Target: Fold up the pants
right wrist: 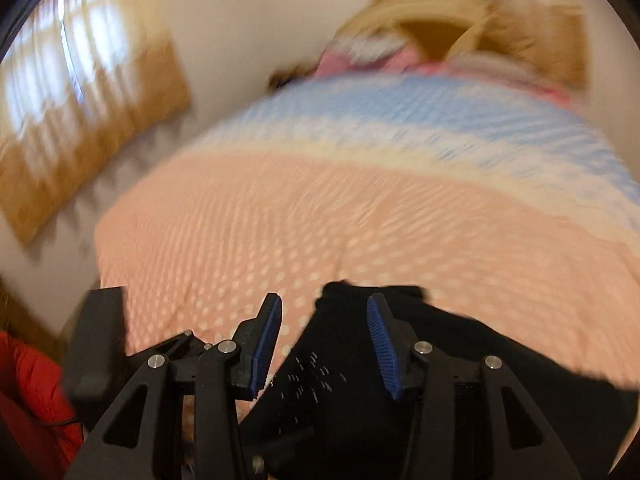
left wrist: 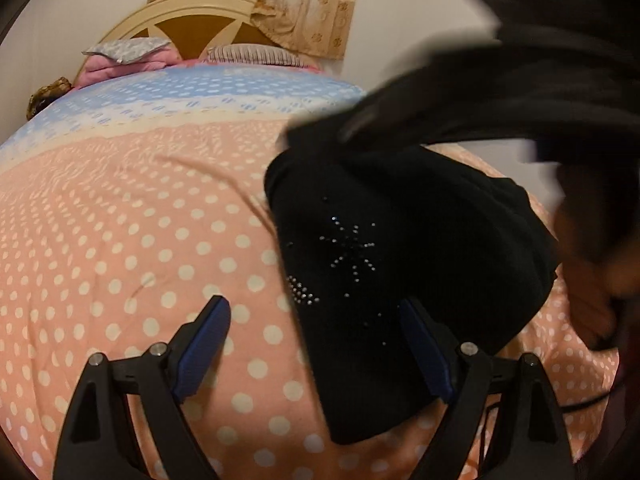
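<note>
Both grippers, left [left wrist: 316, 344] and right [right wrist: 324, 340], gape over the pants [left wrist: 400, 240]; mid-fold, we must regrasp an edge next.

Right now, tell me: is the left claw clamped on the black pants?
No: the left claw stands wide open over the black pants, pads apart.

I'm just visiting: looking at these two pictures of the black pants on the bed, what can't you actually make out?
- Left wrist view: a dark blurred shape at upper right hides the wall and part of the pants; I cannot tell what it is.
- Right wrist view: motion blur smears the bedspread and headboard.
- Right wrist view: the pants run under the right gripper; the lower edge cuts them off.
</note>
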